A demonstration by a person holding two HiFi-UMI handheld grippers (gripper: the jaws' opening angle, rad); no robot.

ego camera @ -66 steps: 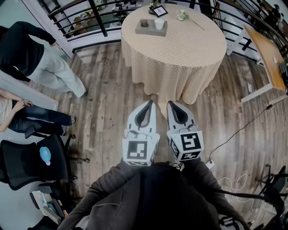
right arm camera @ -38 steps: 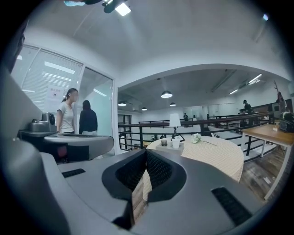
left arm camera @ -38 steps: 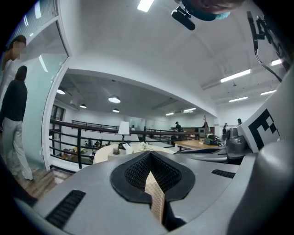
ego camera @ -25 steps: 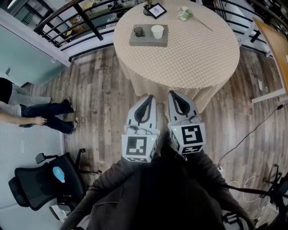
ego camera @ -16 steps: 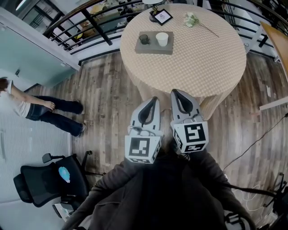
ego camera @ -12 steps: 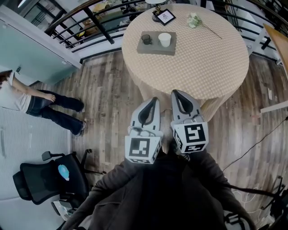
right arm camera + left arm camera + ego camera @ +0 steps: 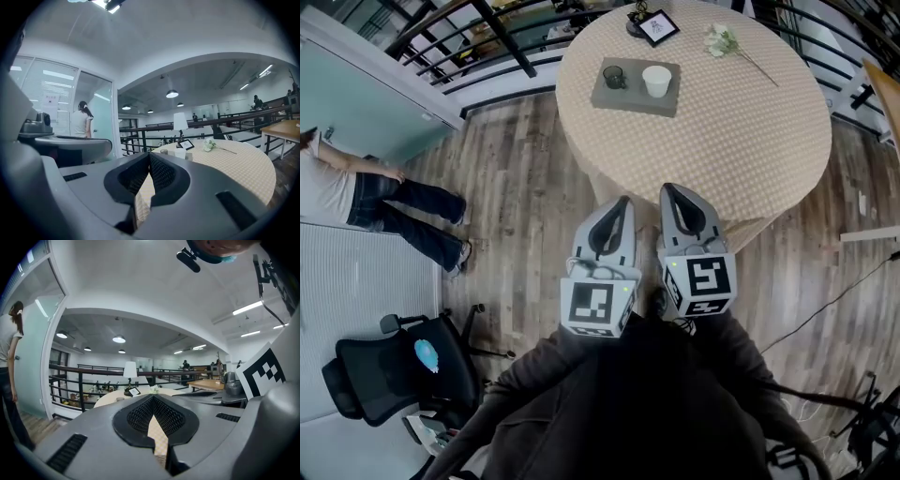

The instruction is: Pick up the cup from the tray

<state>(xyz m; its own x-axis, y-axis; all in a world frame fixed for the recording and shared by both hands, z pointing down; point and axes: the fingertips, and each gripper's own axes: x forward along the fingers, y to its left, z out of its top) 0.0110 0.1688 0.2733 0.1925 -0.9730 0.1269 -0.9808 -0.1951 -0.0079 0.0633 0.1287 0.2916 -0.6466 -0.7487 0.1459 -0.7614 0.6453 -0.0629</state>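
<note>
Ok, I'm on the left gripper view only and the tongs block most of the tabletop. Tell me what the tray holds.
Observer: The head view shows a grey tray with two cups on it: a white cup on the right and a dark glass cup on the left.
Operator: Now report the other tongs.
Observer: The right gripper has its tongs shut, with nothing between them.
Operator: Give me our position.
Observer: From above, the left gripper and the right one sit side by side at the near edge of the table, well short of the tray.
</note>
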